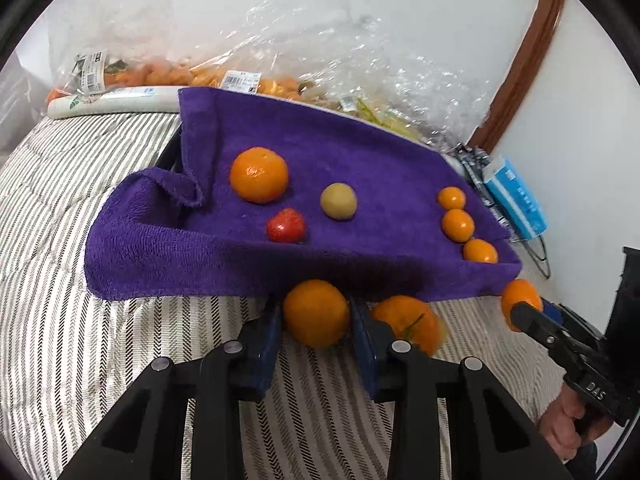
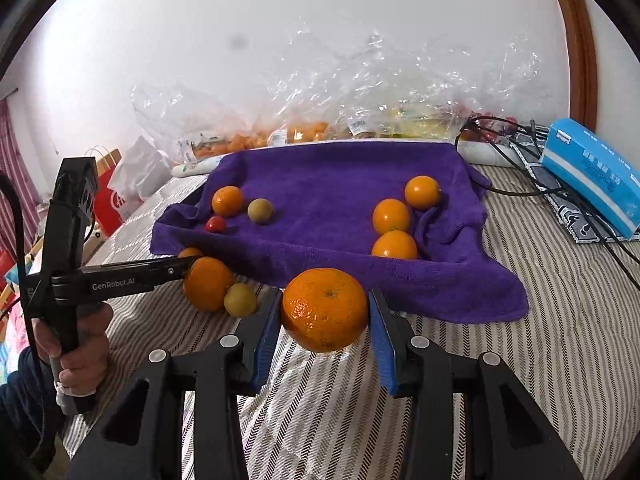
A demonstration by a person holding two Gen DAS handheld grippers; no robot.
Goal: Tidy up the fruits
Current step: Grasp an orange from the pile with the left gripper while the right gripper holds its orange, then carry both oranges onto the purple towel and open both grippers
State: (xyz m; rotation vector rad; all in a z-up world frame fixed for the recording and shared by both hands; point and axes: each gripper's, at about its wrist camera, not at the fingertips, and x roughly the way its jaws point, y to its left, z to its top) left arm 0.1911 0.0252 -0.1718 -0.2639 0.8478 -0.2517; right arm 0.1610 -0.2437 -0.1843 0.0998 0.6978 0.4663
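A purple towel [image 1: 320, 148] [image 2: 328, 184] lies on a striped bedcover. On it are an orange [image 1: 259, 175], a green fruit [image 1: 338, 201], a small red fruit [image 1: 285, 225] and a row of three small oranges [image 1: 457, 224] [image 2: 391, 216]. My left gripper [image 1: 316, 312] is shut on an orange [image 1: 316, 313] at the towel's near edge; it also shows in the right wrist view [image 2: 182, 269]. Another orange [image 1: 408, 322] lies beside it. My right gripper [image 2: 325, 312] is shut on a large orange [image 2: 325, 309], held in front of the towel. A green fruit [image 2: 239, 299] lies on the cover.
Clear plastic bags of fruit [image 1: 280, 60] [image 2: 360, 96] line the wall behind the towel. A blue tissue pack [image 2: 592, 172] and black cables [image 2: 520, 184] lie at the right. A red and white bag [image 2: 116, 196] stands left of the bed.
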